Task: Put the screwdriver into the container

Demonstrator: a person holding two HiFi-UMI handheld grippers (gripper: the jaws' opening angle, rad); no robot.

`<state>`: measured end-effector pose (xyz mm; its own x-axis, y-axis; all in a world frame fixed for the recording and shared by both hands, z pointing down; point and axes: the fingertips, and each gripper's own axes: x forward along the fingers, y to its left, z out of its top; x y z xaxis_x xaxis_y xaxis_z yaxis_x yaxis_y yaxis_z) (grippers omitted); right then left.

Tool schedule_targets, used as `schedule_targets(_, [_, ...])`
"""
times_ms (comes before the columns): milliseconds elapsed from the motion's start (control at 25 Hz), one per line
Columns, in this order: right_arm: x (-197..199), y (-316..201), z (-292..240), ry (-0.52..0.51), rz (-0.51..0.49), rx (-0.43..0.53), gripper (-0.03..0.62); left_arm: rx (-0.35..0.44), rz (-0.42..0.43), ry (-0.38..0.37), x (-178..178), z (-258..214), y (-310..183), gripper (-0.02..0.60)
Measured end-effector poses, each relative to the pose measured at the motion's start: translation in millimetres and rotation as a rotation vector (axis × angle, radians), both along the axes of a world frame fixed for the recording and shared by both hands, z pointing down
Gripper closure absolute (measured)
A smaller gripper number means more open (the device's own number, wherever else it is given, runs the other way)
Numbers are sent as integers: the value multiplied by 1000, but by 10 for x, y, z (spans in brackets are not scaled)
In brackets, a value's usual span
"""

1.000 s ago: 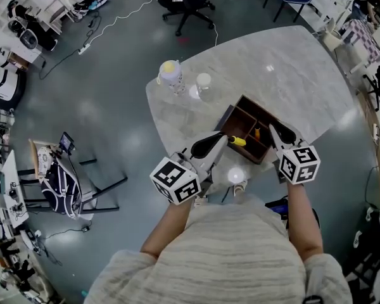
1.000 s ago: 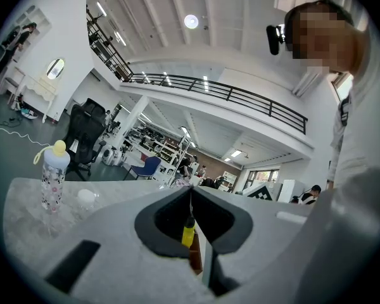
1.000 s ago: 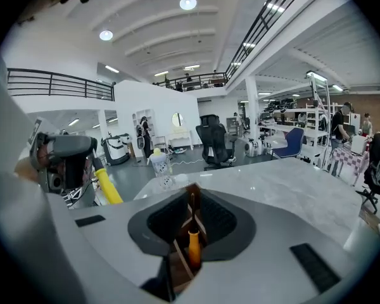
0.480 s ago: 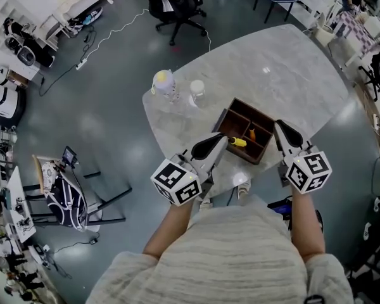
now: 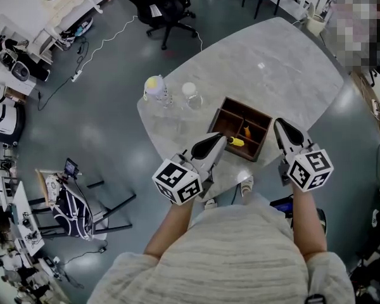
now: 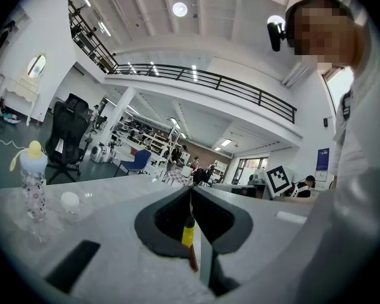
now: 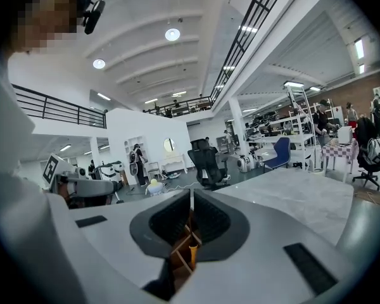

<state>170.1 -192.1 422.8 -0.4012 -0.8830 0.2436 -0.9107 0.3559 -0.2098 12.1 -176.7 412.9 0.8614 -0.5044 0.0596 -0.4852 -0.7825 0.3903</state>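
Half done, more or less: the left gripper [image 5: 223, 139] is clamping the screwdriver [image 5: 235, 141] tight and hanging it over the container's [image 5: 240, 103] near compartment, not released yet. The right gripper [image 5: 277, 124] is hovering closed and empty beside it.

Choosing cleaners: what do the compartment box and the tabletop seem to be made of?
Box: apparently wood, dark brown and matte, with thin plank dividers. Tabletop: marble or marble-look laminate, pale grey with faint veining and a glossy light reflection; I cannot tell which.
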Motion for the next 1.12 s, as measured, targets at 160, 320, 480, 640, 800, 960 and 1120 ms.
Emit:
schedule_targets(160, [43,17,31,-1,14,-5,571,-9,25,-27,72,85,-2,558])
schedule_targets(320, [79,38,39,-3,26,-12,571,-30,51,-49,140,184,-14,558])
schedule_targets(480, [113,61,46,-3,37,-16,571,-54,76,-83,203,326,-41,558])
schedule_targets(640, [158,73,65,-5,47,-17,571,-73,92,-121,273,505,-89,558])
schedule_targets(800, [182,87,78,-7,53,-22,571,-96,109,-153,335,662,-113,558])
schedule_targets(960, [207,94,93,-7,59,-26,571,-118,127,-180,399,810,-123,558])
schedule_targets(1120, [214,102,134,-6,63,-35,571,-143,143,-203,445,971,-131,558])
